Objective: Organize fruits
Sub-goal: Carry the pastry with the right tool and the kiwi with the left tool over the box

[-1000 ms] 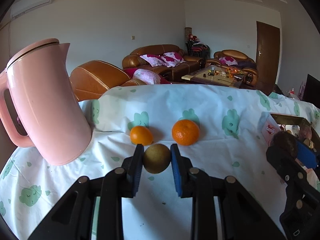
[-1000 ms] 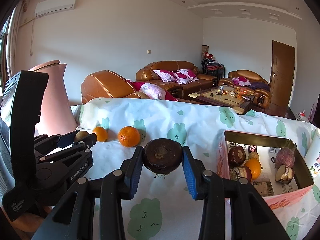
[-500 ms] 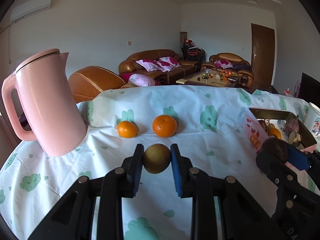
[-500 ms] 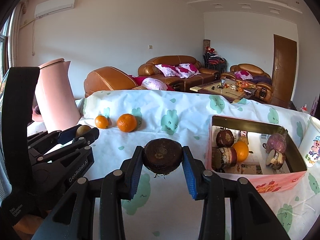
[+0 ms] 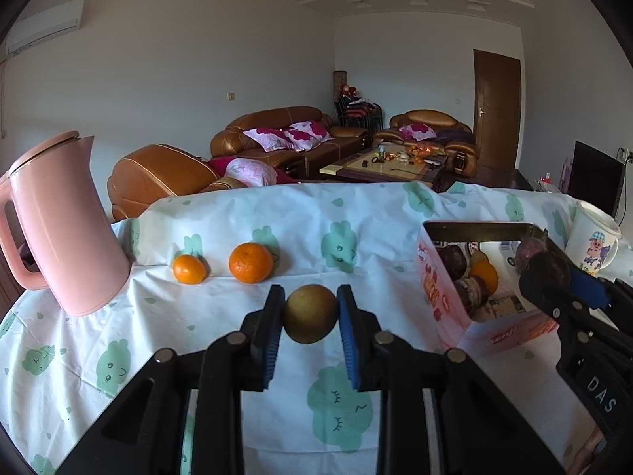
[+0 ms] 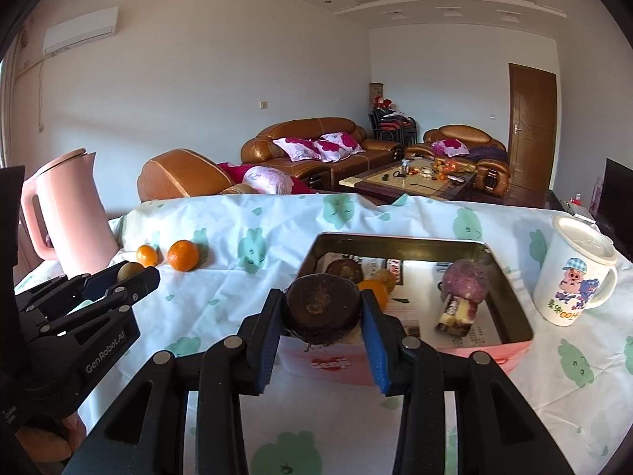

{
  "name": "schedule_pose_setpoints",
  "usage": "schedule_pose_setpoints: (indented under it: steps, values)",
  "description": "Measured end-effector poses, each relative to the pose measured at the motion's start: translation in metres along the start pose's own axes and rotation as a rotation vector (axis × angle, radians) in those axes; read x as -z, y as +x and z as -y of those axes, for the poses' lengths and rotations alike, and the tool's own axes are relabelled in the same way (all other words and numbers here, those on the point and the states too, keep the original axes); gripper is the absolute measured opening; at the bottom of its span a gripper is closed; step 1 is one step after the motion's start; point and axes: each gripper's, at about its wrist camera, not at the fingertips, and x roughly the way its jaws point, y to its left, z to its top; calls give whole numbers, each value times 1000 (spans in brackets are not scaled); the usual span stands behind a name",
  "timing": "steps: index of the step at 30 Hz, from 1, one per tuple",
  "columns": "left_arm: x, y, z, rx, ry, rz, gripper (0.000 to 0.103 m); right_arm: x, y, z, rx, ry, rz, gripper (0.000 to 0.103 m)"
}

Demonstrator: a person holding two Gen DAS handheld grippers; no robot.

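My left gripper [image 5: 310,314] is shut on a small yellow-brown round fruit [image 5: 311,314], held above the tablecloth. My right gripper [image 6: 322,310] is shut on a dark brown-purple round fruit [image 6: 321,308], just in front of the near wall of the pink box [image 6: 494,350]. The box holds several fruits, among them an orange [image 6: 374,291] and a purple one [image 6: 465,281]. A small orange [image 5: 190,269] and a larger orange [image 5: 251,262] lie on the cloth at the back left. In the right wrist view the left gripper [image 6: 130,273] shows at the left.
A pink kettle [image 5: 63,225] stands at the table's left edge. A white cartoon mug [image 6: 575,271] stands right of the box. The table wears a white cloth with green prints [image 5: 340,411]. Sofas and a coffee table lie behind.
Both grippers have swung to the right with their fruits. The box has come into fuller view, and the right gripper's fruit now sits at its near wall.
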Motion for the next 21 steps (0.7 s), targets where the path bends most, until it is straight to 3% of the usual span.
schedule_pose_setpoints:
  steps: [14, 21]
  values:
    - [-19, 7, 58, 93, -4, 16, 29, -25, -11, 85, 150, 91, 103, 41]
    - [-29, 22, 100, 145, 23, 16, 29, -32, -4, 123, 187, 157, 95, 41]
